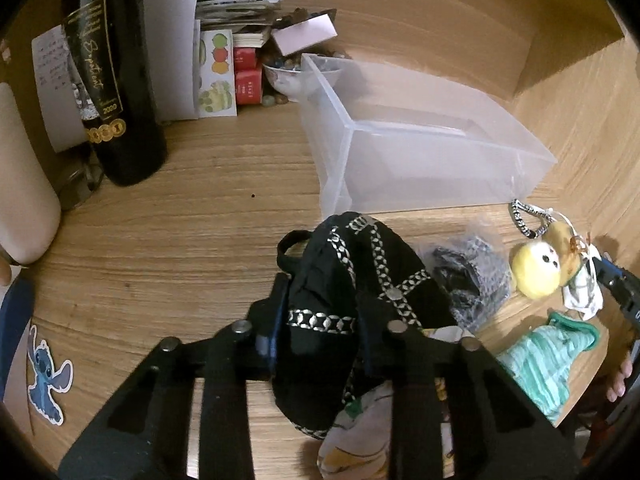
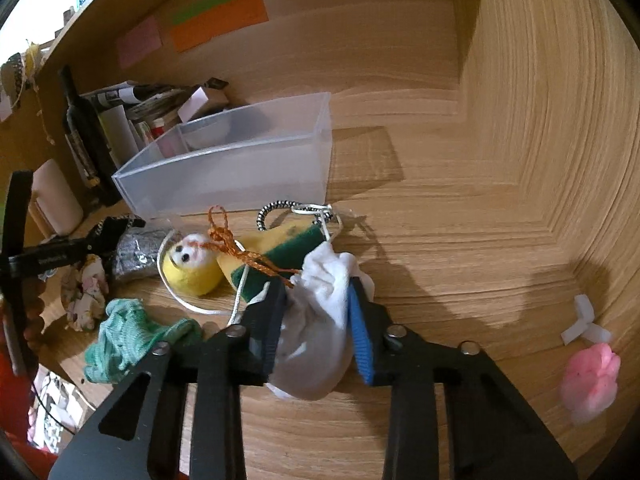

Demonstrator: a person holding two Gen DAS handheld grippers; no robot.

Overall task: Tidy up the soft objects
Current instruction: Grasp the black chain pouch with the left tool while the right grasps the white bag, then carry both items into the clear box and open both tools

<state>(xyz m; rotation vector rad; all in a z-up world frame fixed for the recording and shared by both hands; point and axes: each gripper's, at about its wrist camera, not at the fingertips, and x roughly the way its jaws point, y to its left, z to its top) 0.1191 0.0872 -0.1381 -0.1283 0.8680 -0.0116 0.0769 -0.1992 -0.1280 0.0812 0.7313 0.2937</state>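
My left gripper (image 1: pixel 324 292) is shut on a black cloth with silver chain trim (image 1: pixel 344 280), held just in front of the clear plastic bin (image 1: pixel 420 148). My right gripper (image 2: pixel 318 288) is shut on a white sock (image 2: pixel 320 320), held just above the desk. The bin (image 2: pixel 240 168) looks empty. On the desk lie a yellow plush ball (image 2: pixel 192 268), a yellow-green sponge (image 2: pixel 288 252), a grey knit piece (image 2: pixel 136 256), a green striped cloth (image 2: pixel 128 340) and a floral cloth (image 2: pixel 86 292). The plush (image 1: pixel 536 272), grey knit (image 1: pixel 472 276) and green cloth (image 1: pixel 548 364) also show in the left wrist view.
A dark wine bottle (image 1: pixel 116 80), papers, red boxes (image 1: pixel 246 80) and a bowl of beads (image 1: pixel 288 72) crowd the back left. A cream bottle (image 1: pixel 20 184) stands at the left. A pink soft toy (image 2: pixel 588 380) lies at the right by the wooden side wall (image 2: pixel 560 120).
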